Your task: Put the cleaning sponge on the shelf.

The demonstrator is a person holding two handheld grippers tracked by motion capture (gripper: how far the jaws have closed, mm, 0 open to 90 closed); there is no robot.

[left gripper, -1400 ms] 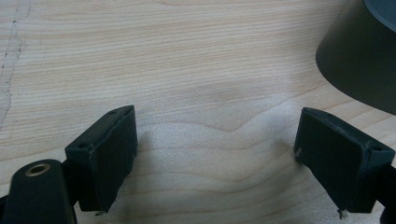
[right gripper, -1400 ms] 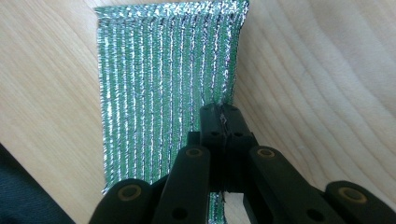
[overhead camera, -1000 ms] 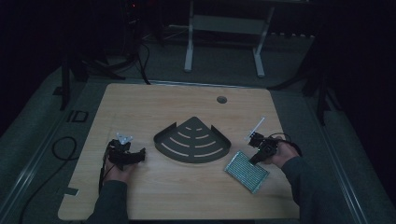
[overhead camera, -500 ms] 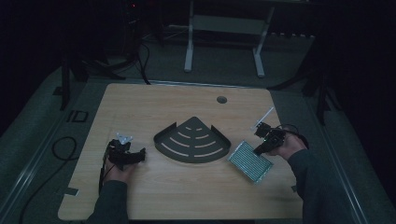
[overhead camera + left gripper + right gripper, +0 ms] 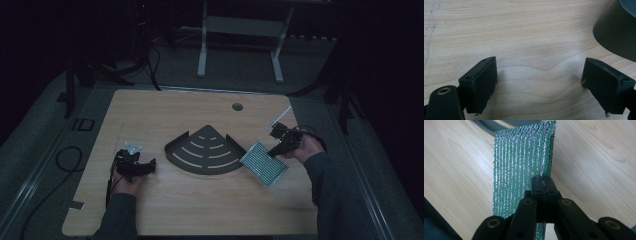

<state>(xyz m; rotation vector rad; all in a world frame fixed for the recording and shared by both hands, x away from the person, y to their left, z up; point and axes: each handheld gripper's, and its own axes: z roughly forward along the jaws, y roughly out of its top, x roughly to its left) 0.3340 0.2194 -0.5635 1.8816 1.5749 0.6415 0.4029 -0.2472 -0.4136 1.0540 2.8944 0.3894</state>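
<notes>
Two grippers work over a wooden table [image 5: 200,200]. At the near left, the left gripper [image 5: 145,166] rests low on the tabletop with its jaws spread wide and bare wood between them. At the right, the right gripper [image 5: 543,185] has its jaws pressed together on one edge of a green glittery pad [image 5: 263,163], which hangs tilted above the table surface. Between the two grippers lies a dark fan-shaped tray [image 5: 205,151]; the pad's far corner sits just beside its rim. Farther off, a round hole [image 5: 237,106] marks the tabletop.
</notes>
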